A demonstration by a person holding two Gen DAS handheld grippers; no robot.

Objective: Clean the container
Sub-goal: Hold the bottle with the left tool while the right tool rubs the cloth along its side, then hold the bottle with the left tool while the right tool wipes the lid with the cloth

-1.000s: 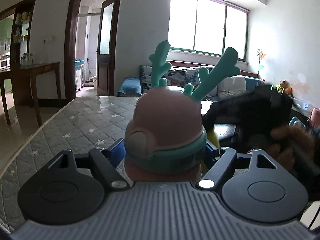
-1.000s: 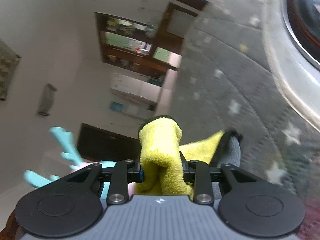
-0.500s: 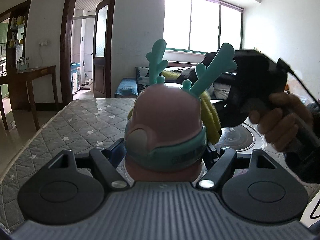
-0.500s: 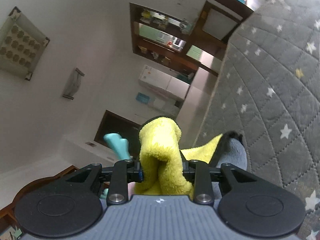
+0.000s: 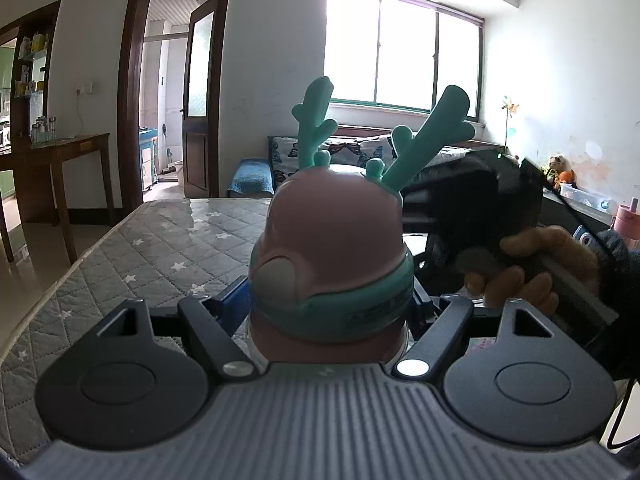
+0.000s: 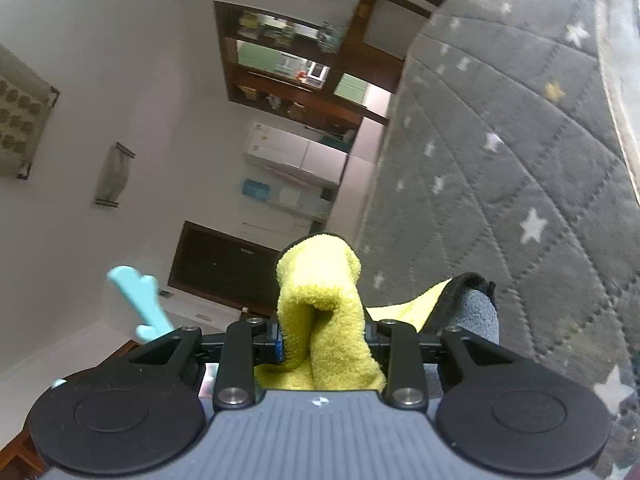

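The left gripper [image 5: 328, 312] clamps the pink antlered container [image 5: 332, 256] upright above the quilted mattress's [image 5: 132, 248] near edge, steadying it; the right gripper [image 6: 322, 344] pinches a folded yellow cloth [image 6: 320, 292], probably wiping its far side.

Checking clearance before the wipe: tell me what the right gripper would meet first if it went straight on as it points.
Probably nothing close: beyond the yellow cloth in the right gripper, the line looks free toward the far wall; the teal antler lies off to one side. Depth is uncertain.

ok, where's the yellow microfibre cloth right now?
The yellow microfibre cloth is pinched in the right gripper, centre of the right wrist view, with a teal antler of the pink antlered container to its left.
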